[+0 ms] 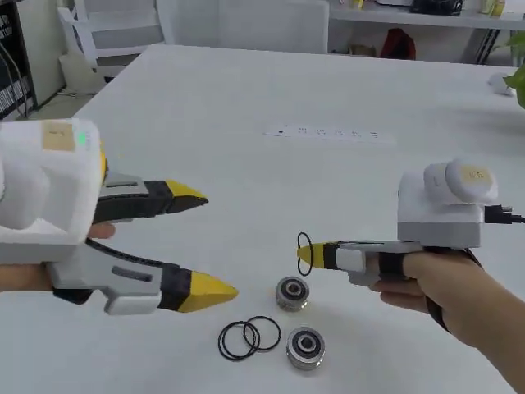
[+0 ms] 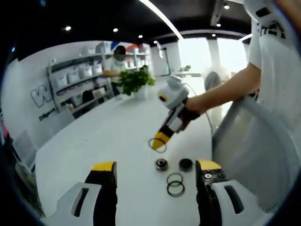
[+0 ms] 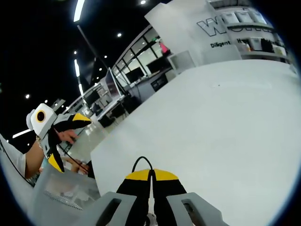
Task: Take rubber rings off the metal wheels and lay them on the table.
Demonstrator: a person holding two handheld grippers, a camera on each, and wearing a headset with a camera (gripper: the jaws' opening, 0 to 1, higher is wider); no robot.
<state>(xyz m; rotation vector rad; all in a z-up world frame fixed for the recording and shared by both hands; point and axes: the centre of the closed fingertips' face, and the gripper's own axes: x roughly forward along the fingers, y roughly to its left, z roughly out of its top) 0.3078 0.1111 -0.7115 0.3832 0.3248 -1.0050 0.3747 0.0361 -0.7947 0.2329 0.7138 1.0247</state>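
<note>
Presently the right gripper [image 1: 305, 256] pinches a black rubber ring [image 1: 304, 240] between closed fingers, two metal wheels [image 1: 292, 293] just beneath on the tabletop [image 1: 246, 164], loose rings [image 1: 248, 337] near the left gripper [image 1: 220, 243], fingers spread.

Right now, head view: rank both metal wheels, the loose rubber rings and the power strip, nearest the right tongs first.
1. Back metal wheel, just below the right tongs.
2. Front metal wheel and loose rubber rings beside it: too close to call.
3. Power strip, far behind.
</note>
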